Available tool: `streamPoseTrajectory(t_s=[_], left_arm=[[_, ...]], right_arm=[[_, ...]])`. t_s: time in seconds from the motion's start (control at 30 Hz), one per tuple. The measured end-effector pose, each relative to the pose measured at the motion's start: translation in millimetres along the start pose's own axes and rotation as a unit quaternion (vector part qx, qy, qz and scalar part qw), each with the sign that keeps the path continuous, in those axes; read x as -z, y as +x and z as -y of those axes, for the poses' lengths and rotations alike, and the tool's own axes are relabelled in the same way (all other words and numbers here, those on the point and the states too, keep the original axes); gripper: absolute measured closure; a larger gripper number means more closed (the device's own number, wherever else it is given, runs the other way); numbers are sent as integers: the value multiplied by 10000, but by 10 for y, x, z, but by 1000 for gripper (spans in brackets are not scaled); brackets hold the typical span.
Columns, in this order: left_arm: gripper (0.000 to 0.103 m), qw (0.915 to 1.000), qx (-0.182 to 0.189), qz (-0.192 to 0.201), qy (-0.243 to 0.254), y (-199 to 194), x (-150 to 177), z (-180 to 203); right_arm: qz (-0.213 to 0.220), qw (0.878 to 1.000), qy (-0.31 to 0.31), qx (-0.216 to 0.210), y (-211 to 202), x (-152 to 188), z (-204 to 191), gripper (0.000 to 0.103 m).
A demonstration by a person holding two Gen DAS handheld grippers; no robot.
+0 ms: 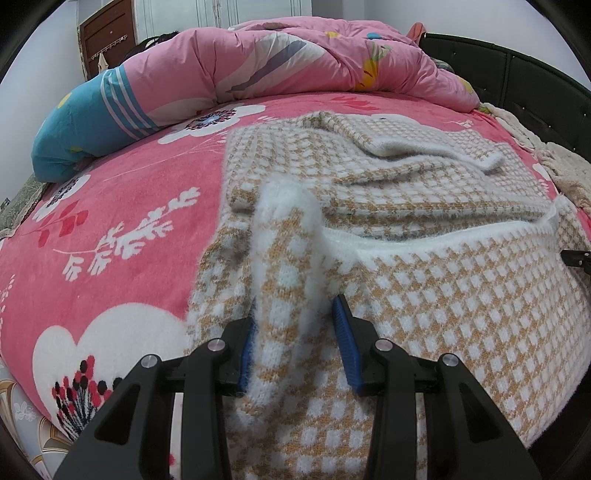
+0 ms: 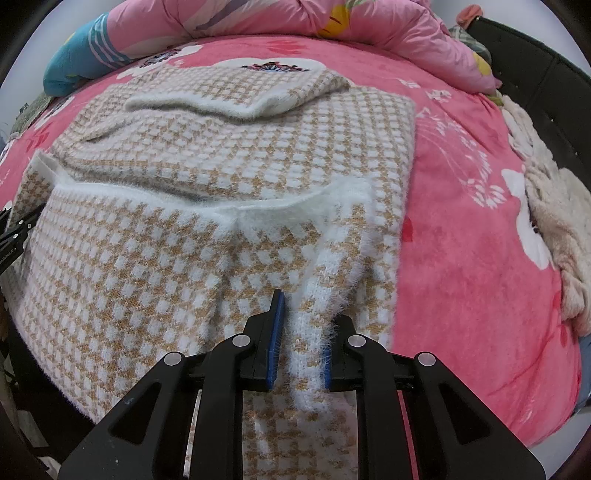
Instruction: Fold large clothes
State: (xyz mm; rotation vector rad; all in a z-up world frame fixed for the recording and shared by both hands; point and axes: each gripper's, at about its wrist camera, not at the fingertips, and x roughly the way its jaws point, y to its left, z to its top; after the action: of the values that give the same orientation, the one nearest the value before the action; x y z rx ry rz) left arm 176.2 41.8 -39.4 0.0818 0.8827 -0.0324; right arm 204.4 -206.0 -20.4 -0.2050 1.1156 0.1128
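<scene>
Left wrist view: close above the sweater's (image 1: 424, 295) left edge — facing the headboard (image 1: 517, 74).
Right wrist view: close above its right edge.
Shared: sweater, duvet (image 2: 369, 29) — bed's middle.

Fuzzy, hairy knit for the checked sweater (image 1: 424, 295), white and tan, with a fluffier plain white band along its hem. Plush, matt fleece for the pink flowered bed cover (image 1: 122, 206) beneath. Smooth woven cotton, softly creased, for the pink quilt (image 1: 303, 62) along the bed's far edge. Matt black plastic for the left gripper (image 1: 297, 332) and right gripper (image 2: 301, 332), with ribbed blue pads (image 2: 277, 332) and bright metal pins. Padded black headboard (image 1: 528, 81), faintly glossy, at the right edge. Brown wood for a door (image 1: 107, 40).
</scene>
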Motion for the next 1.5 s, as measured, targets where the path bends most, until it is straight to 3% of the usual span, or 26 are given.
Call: streamPoseTrajectory(t_s=[0.47, 0.93, 1.13, 1.17, 1.23, 1.33, 1.5], left_arm=[[66, 9998, -110, -19, -133, 18, -29, 32], [66, 9992, -324, -82, -224, 18, 3, 37], [67, 9988, -405, -147, -253, 22, -34, 79], [68, 9988, -393, -131, -249, 19, -38, 58], [82, 9988, -454, -71, -197, -26, -36, 99], [94, 9981, -604, 91, -58, -167, -16, 193], [95, 9945, -834, 624, 129, -607, 25, 312]], right_arm=[[127, 9996, -95, -241, 12, 118, 107, 87], [110, 9960, 322, -824, 45, 163, 421, 87], [134, 9937, 389, -1041, 55, 158, 524, 93], [156, 9937, 363, -1045, 51, 153, 518, 95], [309, 9949, 201, -940, 18, 158, 515, 96], [577, 9959, -18, -696, -161, 238, 419, 97], [1271, 9902, -348, -465, -691, 438, 326, 98]])
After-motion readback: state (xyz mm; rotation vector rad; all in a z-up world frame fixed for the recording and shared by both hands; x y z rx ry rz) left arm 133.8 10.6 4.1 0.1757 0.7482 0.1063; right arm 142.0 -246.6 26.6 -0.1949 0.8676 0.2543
